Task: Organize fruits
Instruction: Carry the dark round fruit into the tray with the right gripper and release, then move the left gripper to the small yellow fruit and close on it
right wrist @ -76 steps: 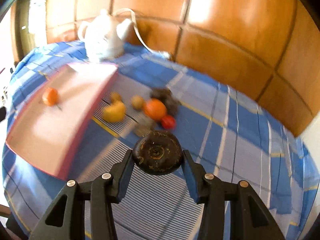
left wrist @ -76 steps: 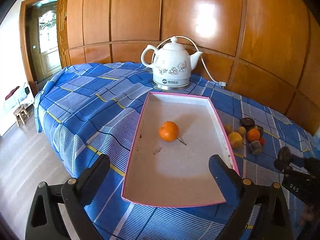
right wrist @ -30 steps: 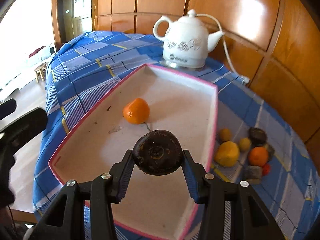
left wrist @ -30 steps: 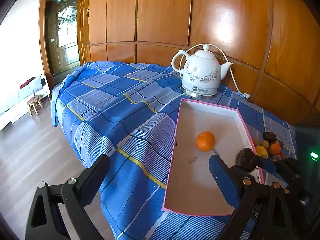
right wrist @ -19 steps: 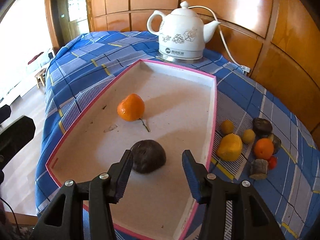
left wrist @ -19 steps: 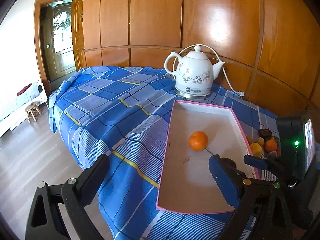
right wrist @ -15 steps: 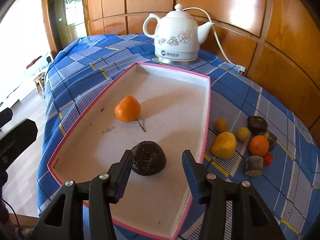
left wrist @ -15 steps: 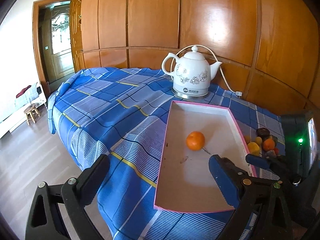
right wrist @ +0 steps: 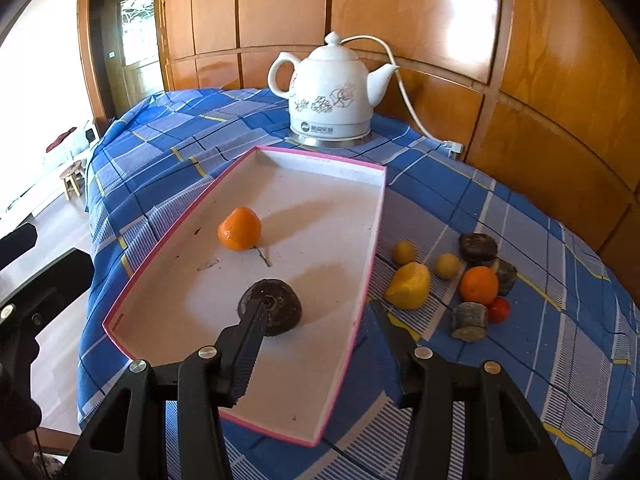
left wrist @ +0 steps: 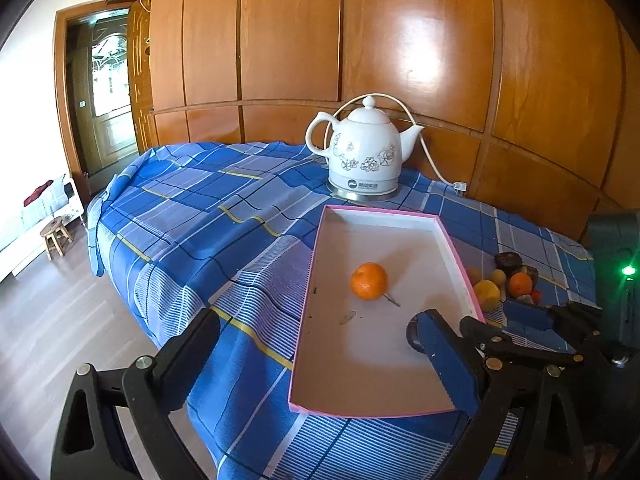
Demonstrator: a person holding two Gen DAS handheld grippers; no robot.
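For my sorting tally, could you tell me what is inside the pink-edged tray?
Inside the pink-edged tray: an orange and a dark round fruit, partly covered by a gripper finger.

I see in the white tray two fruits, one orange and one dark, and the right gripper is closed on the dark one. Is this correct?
Not quite: the right gripper is open, and the dark fruit lies free on the tray near the orange. The right wrist view shows it; the rest is correct.

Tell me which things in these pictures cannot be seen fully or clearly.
- Dark fruit: left wrist view, mostly behind the left gripper.
- Fruit pile: left wrist view, front cut off by the right gripper.
- Kettle logo: both views, too small to read.
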